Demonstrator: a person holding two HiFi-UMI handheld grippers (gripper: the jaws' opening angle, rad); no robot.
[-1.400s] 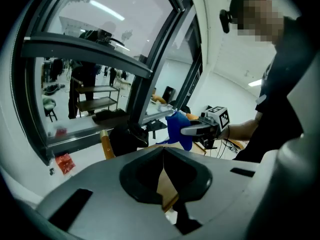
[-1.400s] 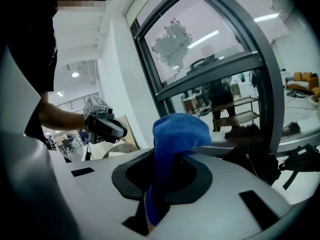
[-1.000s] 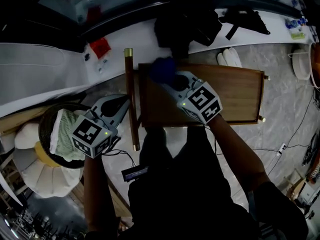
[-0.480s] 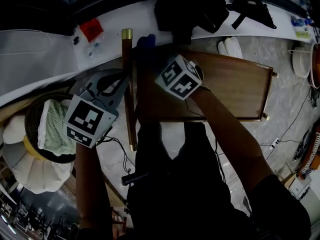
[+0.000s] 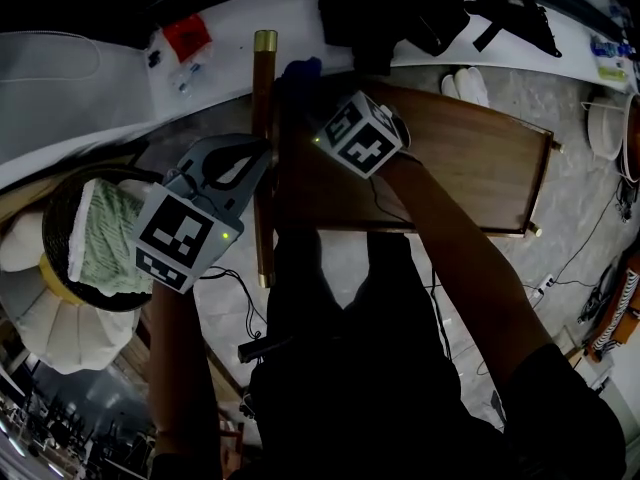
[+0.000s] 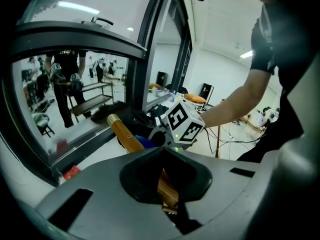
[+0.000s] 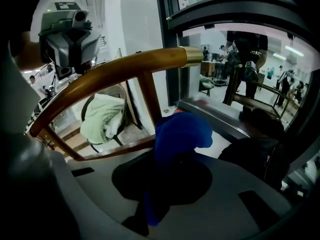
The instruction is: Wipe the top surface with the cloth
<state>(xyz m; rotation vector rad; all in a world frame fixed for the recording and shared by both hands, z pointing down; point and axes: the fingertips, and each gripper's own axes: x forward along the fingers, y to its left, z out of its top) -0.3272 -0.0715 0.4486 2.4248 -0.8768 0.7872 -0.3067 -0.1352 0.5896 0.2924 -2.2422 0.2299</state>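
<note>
While the left gripper (image 5: pixel 250 160) squeezes the wooden bar (image 5: pixel 263 78), the right gripper (image 5: pixel 322 108) pinches the blue cloth (image 7: pixel 180 134).
The cloth is at the wooden top's (image 5: pixel 470 178) far left corner, beside the bar.

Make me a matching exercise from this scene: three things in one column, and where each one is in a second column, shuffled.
Things:
1. blue cloth
2. wooden rail
3. green towel

Places:
A. lying in the dark basket
B. clamped in the left tongs
C. clamped in the right tongs

Pairs: 1-C, 2-B, 3-A
</note>
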